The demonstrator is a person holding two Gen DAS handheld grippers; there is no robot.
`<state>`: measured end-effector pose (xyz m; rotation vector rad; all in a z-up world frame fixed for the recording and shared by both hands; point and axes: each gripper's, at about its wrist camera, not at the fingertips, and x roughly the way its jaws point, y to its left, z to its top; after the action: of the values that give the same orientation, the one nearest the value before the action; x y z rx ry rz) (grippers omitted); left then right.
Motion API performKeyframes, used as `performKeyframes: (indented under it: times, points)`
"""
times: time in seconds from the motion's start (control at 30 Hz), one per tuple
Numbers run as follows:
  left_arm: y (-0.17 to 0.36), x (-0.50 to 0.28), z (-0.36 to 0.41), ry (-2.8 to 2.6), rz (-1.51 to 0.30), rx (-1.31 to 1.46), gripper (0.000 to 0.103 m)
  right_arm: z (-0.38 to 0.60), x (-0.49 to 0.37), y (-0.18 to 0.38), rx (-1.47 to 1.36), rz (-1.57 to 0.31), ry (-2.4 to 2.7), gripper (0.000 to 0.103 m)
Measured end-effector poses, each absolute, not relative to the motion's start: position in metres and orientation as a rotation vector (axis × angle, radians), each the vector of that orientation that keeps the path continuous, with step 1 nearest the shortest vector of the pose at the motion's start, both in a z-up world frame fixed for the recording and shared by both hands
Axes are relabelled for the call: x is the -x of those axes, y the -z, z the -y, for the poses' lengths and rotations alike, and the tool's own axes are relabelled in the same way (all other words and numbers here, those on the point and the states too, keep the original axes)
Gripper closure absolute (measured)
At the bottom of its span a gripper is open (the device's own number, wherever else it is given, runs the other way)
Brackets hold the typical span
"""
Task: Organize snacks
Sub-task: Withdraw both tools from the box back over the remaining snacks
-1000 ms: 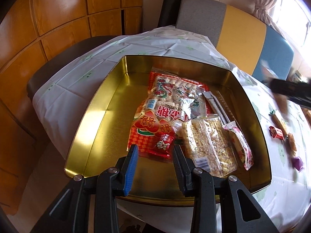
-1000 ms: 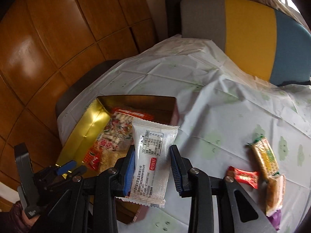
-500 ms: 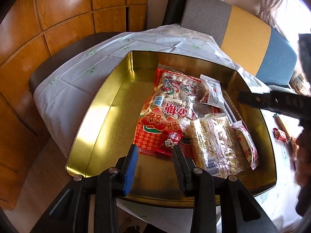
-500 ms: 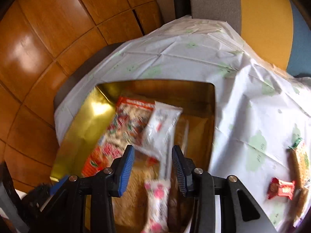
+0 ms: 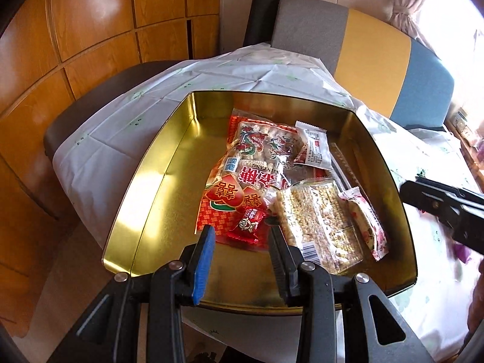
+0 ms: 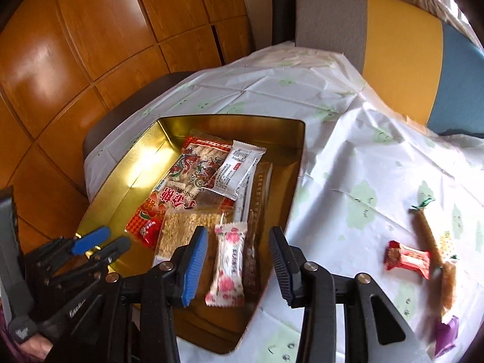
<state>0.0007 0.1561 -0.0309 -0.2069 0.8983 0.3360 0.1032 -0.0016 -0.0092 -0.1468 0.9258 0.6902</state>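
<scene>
A table w/ a white, green-print tablecloth (image 6: 348, 157) fills most of both views; a grey, yellow and blue chair back (image 6: 393, 39) stands behind it. On the cloth sits a big gold tin tray (image 5: 157, 181), holding most of the snacks. Inside, largest first: a red dragon-print bag (image 5: 257, 163), a clear pack of puffed-grain bars (image 5: 317, 220) at its right, a white sachet (image 6: 239, 169) lying on the bag's far-right edge, a pink-flower wrapped bar (image 6: 230, 266) near the tray's front, and a small red candy (image 5: 248, 227). On the cloth, well apart to the tray's right: a red candy (image 6: 407, 258), long biscuit packs and a purple sweet (image 6: 444, 332). Left gripper (image 5: 242, 254) hovers over the tray's near edge, jaws apart, empty. Right gripper (image 6: 239, 263) hangs above the tray, jaws wide, empty.
</scene>
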Motion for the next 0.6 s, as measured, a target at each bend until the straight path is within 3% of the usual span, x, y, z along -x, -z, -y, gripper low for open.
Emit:
performKeyframes:
  times: [0.6]
  points:
    - [0.023,-0.005,-0.130,-0.282,-0.890,0.146,0.066,0.112,-0.092,-0.001,0.201,-0.898,-0.502,0.060]
